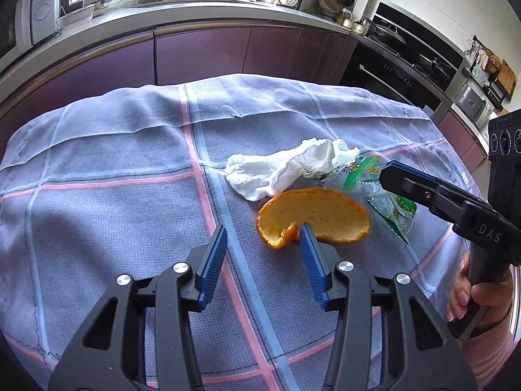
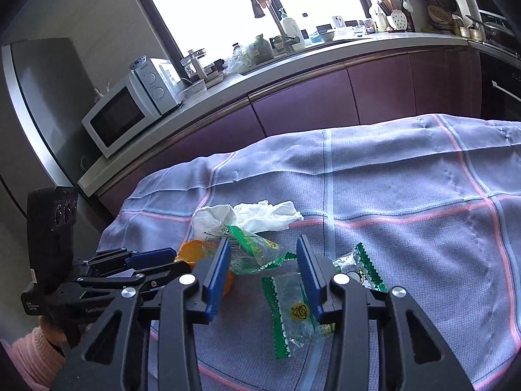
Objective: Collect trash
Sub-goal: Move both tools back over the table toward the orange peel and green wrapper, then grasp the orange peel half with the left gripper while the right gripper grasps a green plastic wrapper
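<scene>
Three scraps lie close together on the checked-cloth table [image 1: 114,169]: curled orange peel [image 1: 312,218], crumpled white tissue [image 1: 283,169], clear green-printed plastic wrappers [image 2: 289,306]. Both hand-held grippers, left [image 1: 263,244] and right [image 2: 263,260], hang released, empty. Light, crushable stuff; the wrappers likely slippery, best pinched at an edge.

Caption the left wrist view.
Open left tongs near orange peel beside crumpled tissue on checked cloth.

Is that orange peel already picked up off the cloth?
No. In the left wrist view the orange peel lies flat on the checked cloth, and the left gripper has open jaws with nothing between them.
</scene>
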Demonstrator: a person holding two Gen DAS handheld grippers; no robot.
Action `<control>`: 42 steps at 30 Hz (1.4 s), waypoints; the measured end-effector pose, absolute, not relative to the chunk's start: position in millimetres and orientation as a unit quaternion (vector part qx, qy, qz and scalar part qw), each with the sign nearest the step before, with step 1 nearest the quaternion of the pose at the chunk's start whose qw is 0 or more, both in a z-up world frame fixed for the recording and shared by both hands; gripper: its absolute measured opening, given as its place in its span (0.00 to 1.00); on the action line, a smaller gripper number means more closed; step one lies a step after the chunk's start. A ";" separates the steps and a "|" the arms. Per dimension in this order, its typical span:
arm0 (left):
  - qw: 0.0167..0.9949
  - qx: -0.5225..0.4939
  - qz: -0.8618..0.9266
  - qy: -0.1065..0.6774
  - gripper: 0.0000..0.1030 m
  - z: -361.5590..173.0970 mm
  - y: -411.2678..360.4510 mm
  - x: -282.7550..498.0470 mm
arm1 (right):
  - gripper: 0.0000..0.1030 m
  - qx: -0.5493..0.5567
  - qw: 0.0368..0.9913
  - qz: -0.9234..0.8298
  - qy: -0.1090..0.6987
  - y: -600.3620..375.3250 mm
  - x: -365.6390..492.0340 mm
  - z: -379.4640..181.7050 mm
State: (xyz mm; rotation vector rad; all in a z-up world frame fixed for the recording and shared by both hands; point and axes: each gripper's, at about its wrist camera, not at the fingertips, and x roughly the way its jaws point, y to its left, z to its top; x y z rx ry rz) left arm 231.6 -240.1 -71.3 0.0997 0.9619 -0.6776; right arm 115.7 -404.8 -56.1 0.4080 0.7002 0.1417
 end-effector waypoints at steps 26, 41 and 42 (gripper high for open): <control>0.838 0.008 -0.335 0.430 0.12 -50.3 -202.5 196.2 | 0.06 0.224 0.918 0.096 0.314 -404.4 81.0 -42.2; 0.865 -0.041 -0.297 0.402 0.12 -24.9 -105.6 166.3 | 0.06 0.213 0.910 0.174 0.310 -336.4 73.8 -22.8; 0.867 -0.043 -0.292 0.401 0.12 -23.0 -99.1 164.4 | 0.06 0.210 0.909 0.182 0.311 -329.6 75.2 -22.4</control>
